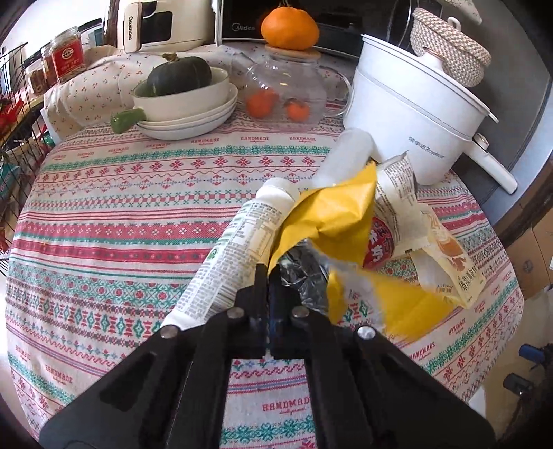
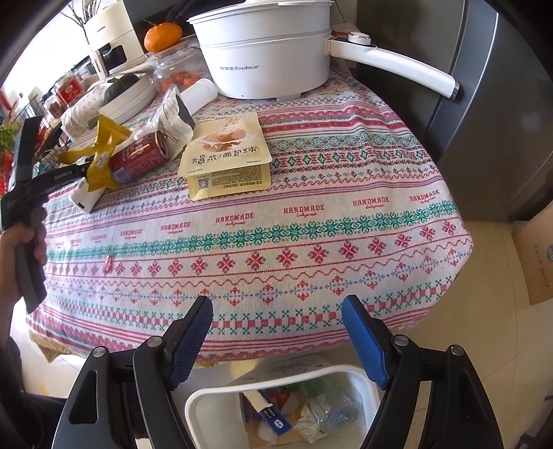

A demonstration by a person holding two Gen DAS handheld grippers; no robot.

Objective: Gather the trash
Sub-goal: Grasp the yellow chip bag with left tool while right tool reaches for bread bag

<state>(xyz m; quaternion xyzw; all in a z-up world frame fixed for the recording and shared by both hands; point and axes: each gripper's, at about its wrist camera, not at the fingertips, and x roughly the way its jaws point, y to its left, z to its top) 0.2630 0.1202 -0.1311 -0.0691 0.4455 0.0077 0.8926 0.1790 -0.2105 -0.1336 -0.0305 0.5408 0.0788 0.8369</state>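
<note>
Desk [image 2: 311, 241]: round, draped in a striped patterned cloth printed HANDMADE; trash heaped toward the far edge, in front of the white pot.
White pot [image 2: 266, 65]: at the far edge, long handle reaching out past the desk's right edge in the right wrist view.
Bin [image 2: 207, 404]: white, on the floor just below the near edge, already holding wrappers and crumpled paper.
Stacked bowls [image 1: 186, 107]: far left part of the desk, a dark green squash [image 1: 179, 74] sitting in the top one.
Glass teapot [image 1: 287, 89]: between the bowls and the pot, small oranges inside, a larger orange [image 1: 289, 27] on its lid.
Cream snack pouch [image 2: 226, 155]: flat on the cloth, nearest the desk's middle, touching the heap.
White tube [image 1: 224, 255]: lying slantwise, partly under the yellow wrapper.
Red can [image 2: 138, 157]: on its side within the heap, open end toward the pouch.
Yellow wrapper [image 1: 331, 214]: crumpled, silver lining showing, raised above the heap.
Left gripper [image 1: 268, 276]: fingers together, pinching the wrapper's lower edge – held by a hand [image 2: 20, 248].
Right gripper [image 2: 276, 331]: fingers wide apart, nothing between them – hanging above the near edge and the bin.
</note>
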